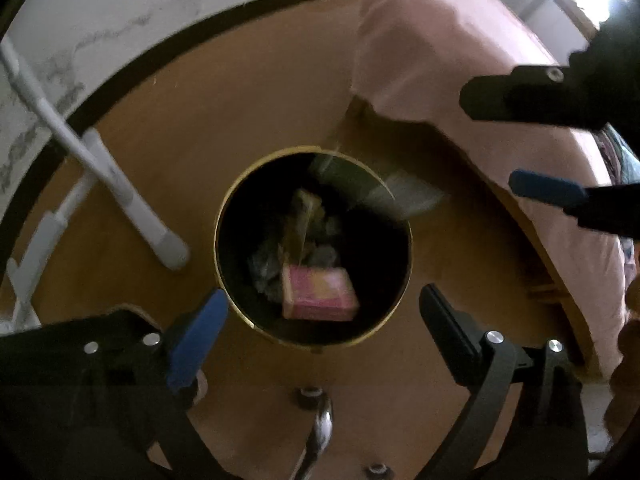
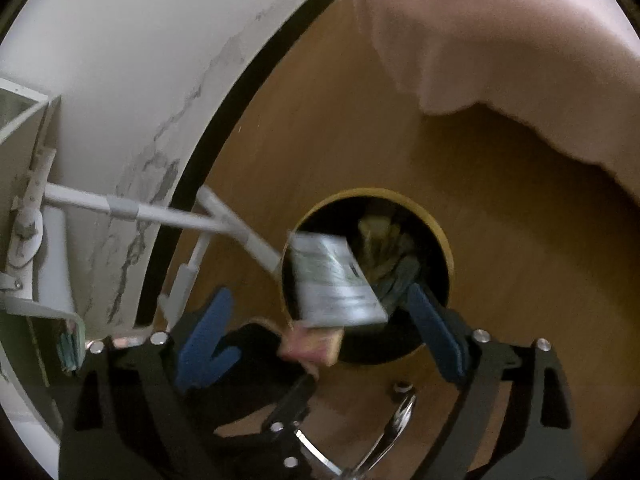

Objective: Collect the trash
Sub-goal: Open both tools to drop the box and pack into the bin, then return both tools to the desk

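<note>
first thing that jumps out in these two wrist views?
The round black bin with its gold rim sits dead centre on the wooden floor, a pink box lying among the trash inside. In the right wrist view a blurred silver packet hangs over the bin mouth between the open right gripper fingers.

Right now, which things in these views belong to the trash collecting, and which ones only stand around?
Belong to the job:
- trash bin with gold rim
- pink box inside the bin
- blurred grey-white packet over the bin mouth
- left gripper, open
- right gripper, open

Only standing around:
- pink bedsheet
- white folding legs
- wooden floor
</note>
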Tool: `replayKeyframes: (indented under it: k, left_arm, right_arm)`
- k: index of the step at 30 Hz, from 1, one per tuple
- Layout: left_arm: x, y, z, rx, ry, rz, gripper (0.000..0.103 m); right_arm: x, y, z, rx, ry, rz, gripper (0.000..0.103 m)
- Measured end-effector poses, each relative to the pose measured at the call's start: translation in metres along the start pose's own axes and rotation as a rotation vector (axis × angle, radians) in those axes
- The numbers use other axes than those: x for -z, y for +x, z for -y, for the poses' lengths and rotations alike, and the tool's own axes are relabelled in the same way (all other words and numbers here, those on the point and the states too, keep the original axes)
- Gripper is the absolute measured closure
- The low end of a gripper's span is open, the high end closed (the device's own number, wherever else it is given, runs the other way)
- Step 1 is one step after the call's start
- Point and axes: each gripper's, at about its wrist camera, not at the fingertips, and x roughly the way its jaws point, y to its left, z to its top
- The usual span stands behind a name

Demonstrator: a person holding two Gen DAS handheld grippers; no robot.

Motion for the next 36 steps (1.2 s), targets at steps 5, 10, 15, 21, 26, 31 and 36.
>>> replayKeyframes:
  k: [5,10,15,21,26,31,36]
  left_arm:
    - [-0.002,-0.009,0.016,-0.035,0.058,0.057,0.009]
    - [-0.008,-0.069,0.06,-0.034,0.208,0.255,0.009]
    - [-0.019,-0.154,0.079,-0.05,0.261,0.383,0.009]
    - [-0.033,-0.274,0.058,-0.05,0.256,0.482,0.009]
    - [-0.026,-0.357,-0.035,-0.076,0.034,0.58,0.009]
    - [0.005,-0.413,-0.163,-0.331,-0.275,0.632,0.009]
    - [0.05,-0.446,-0.286,-0.56,-0.549,0.57,0.009]
  right_arm:
    - [-0.008,-0.044,-0.003,0.127,-0.013,0.165,0.011]
    - [-0.017,-0.127,-0.017,0.348,-0.057,0.433,0.007]
    - [-0.02,-0.191,-0.019,0.378,-0.077,0.552,0.007]
    - [-0.017,-0.215,-0.059,0.347,-0.143,0.563,0.007]
    - [-0.019,-0.215,-0.158,0.165,-0.331,0.566,0.007]
    - [-0.002,-0.183,-0.282,0.008,-0.611,0.515,0.007]
    - [0.025,-0.138,-0.394,-0.148,-0.858,0.389,0.007]
